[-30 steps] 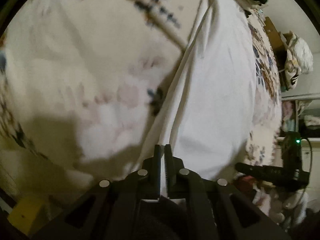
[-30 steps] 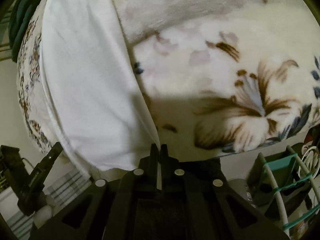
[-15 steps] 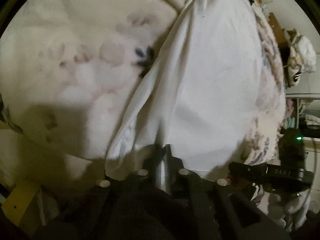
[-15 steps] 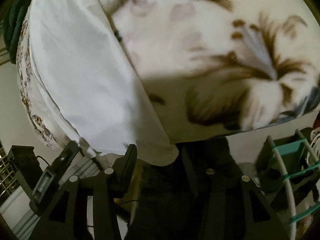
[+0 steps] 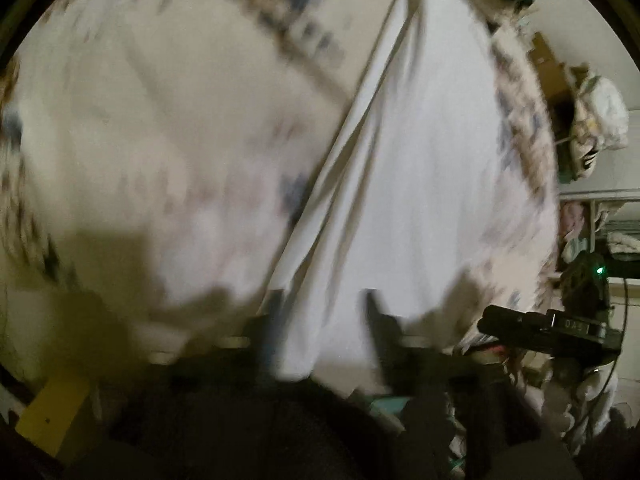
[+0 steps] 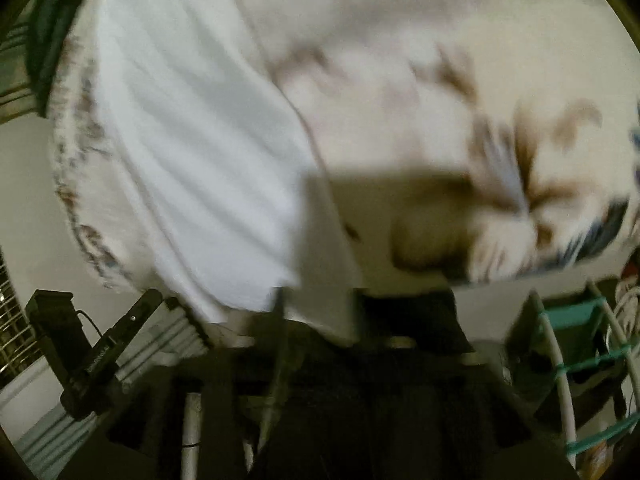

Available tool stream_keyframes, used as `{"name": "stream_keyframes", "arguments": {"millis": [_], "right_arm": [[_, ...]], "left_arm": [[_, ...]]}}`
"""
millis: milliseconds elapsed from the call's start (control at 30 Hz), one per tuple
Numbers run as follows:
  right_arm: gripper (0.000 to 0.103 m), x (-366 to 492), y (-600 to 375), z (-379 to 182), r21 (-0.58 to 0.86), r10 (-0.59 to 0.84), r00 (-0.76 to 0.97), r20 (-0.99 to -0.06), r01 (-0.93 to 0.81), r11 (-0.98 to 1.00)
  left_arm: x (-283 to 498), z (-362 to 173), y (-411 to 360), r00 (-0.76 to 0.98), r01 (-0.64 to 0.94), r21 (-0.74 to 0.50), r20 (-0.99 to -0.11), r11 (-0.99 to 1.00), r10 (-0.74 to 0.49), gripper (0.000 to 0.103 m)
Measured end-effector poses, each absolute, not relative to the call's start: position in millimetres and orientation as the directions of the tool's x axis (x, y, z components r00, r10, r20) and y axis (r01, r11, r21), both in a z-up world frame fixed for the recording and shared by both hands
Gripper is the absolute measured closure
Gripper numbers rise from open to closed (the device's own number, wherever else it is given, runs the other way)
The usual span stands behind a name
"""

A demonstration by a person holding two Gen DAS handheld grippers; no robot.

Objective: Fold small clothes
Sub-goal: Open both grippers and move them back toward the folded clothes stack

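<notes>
Left hand-held gripper (image 5: 320,320): black plastic body, two dark narrow fingers (image 5: 376,320), heavily motion-blurred, pale round screw heads barely readable on the crossbar. Right hand-held gripper (image 6: 320,312): same black build, thin dark fingers (image 6: 280,320), blurred, silver screw head on the right shoulder. No skin or sleeve discernible in either view.

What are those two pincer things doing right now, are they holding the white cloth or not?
Left gripper: open, the white garment hangs between its fingers, unpinched.
Right gripper: open, garment edge between its fingers, not clamped.
</notes>
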State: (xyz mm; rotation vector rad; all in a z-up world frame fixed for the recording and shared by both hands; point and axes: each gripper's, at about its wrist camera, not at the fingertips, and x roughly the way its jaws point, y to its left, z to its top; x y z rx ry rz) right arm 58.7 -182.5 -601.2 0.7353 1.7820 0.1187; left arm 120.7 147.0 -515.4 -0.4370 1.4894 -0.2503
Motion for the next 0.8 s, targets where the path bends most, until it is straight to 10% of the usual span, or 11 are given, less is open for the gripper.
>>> {"name": "stream_keyframes", "arguments": {"millis": [300,533,800], "right_arm": [[0.041,157.0,-211.5,-554.8,0.492,0.539,-0.006,-0.842,0.399,0.773],[0.041,164.4,-218.3,-582.2,0.464,0.538,-0.053,-0.841,0.441,0.768],[0.041,136.2,-213.8,-606.8,0.418,0.524,-0.122,-0.843,0.465,0.780]], "left_arm": [[178.8,-515.0,120.6,0.101,-0.016,-0.378,-0.921,0.925,-0.375,0.044],[134.5,-574.2,98.9,-0.030,0.105,-0.087,-0.996,0.991,-0.084,0.044],[117.8,-569.4,181.4,-0.067,-0.050,-0.013,-0.998,0.999,-0.016,0.044]]}}
